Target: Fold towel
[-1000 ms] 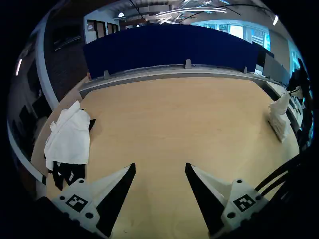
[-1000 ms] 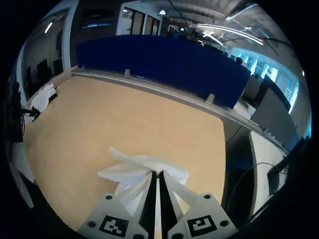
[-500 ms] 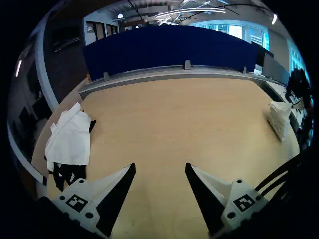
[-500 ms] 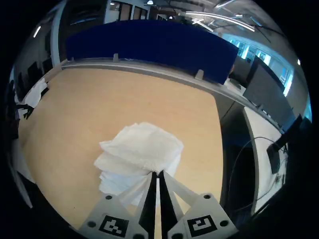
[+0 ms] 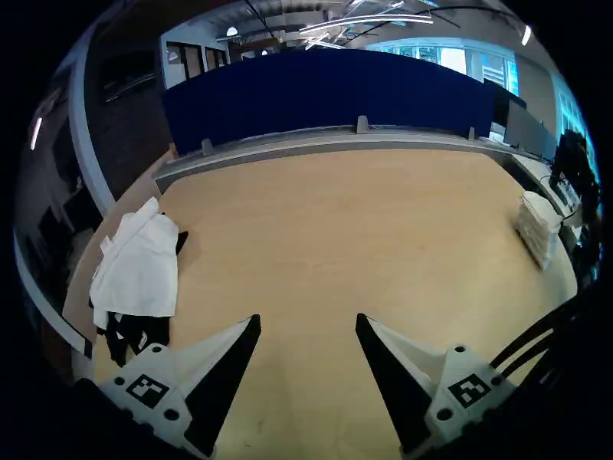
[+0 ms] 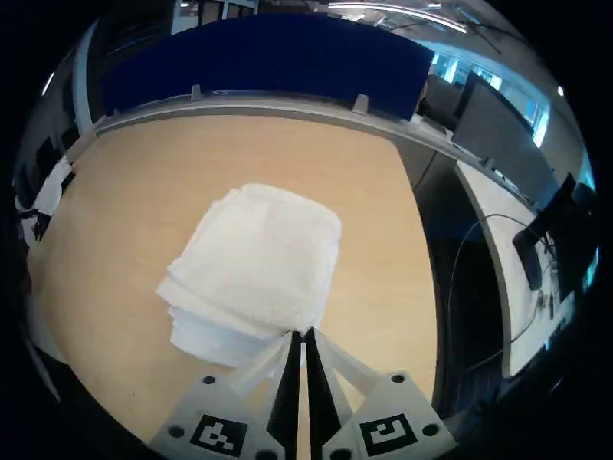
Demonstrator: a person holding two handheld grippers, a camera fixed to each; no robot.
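Towel (image 6: 260, 253) lies folded into a thick white pad of several layers on the wooden table (image 6: 138, 192), near the table's right-hand edge, running from the middle of the right gripper view toward 7 o'clock; in the left gripper view it sits far out at 3 o'clock (image 5: 539, 230). The right gripper (image 6: 304, 335) has its jaws together, tips at the pad's near corner at 6 o'clock; I cannot tell whether a fold of cloth is nipped between them. The left gripper (image 5: 306, 318) has its jaws wide apart over bare table, holding nothing. At 9 o'clock in that view lies a loose white cloth (image 5: 138, 261) on something dark, well apart from the pad. By its look, the towel should be light, soft and limp: it will sag from any single hold, and the layers can slide over each other or splay. I judge the best hold is a pinch at a corner or along an edge, taking all layers together, with the second gripper on the neighbouring corner to keep the edge straight.
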